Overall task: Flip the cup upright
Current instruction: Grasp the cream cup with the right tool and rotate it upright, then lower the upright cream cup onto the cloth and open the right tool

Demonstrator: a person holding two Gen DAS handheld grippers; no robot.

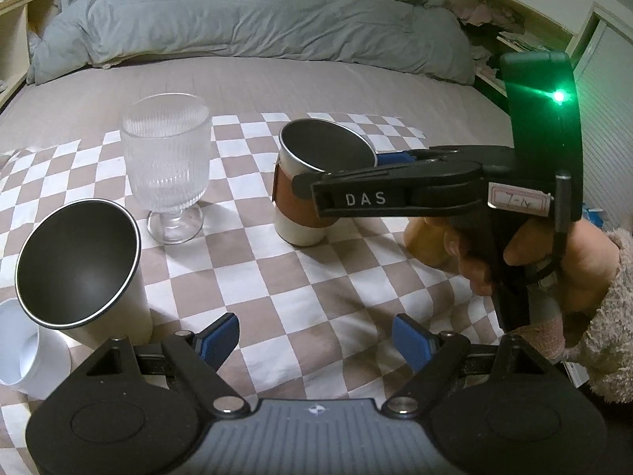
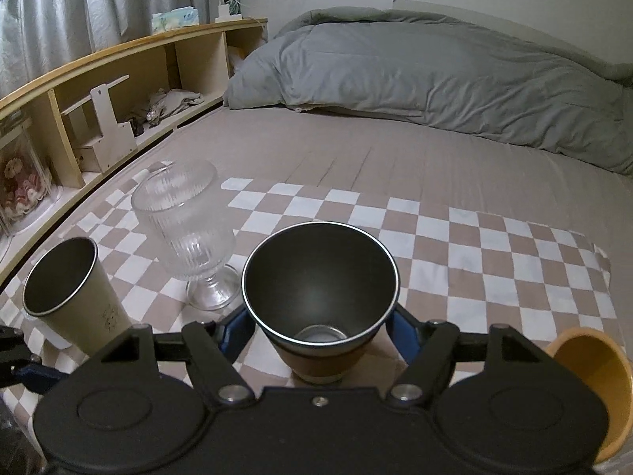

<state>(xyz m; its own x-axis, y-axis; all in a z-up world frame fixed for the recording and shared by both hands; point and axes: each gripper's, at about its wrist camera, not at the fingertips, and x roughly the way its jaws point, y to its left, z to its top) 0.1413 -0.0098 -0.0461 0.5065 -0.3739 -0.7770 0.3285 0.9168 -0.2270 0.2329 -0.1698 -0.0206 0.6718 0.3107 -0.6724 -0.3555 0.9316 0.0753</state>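
Observation:
A metal tumbler with a brown sleeve (image 1: 300, 194) stands upright on the checkered cloth (image 1: 277, 277). It also shows in the right wrist view (image 2: 320, 297), mouth up, between the blue pads. My right gripper (image 1: 336, 182) comes in from the right at the tumbler's sleeve; its fingers lie on both sides of the cup (image 2: 316, 336), and I cannot tell if the pads press it. My left gripper (image 1: 316, 340) is open and empty, low over the cloth in front of the tumbler.
A ribbed footed glass (image 1: 166, 162) stands left of the tumbler. A cream metal cup (image 1: 83, 273) and a white cup (image 1: 23, 352) stand at the near left. An orange cup (image 2: 589, 380) is at the right. A grey duvet (image 1: 245, 19) lies behind; wooden shelves (image 2: 118, 91) run along the left.

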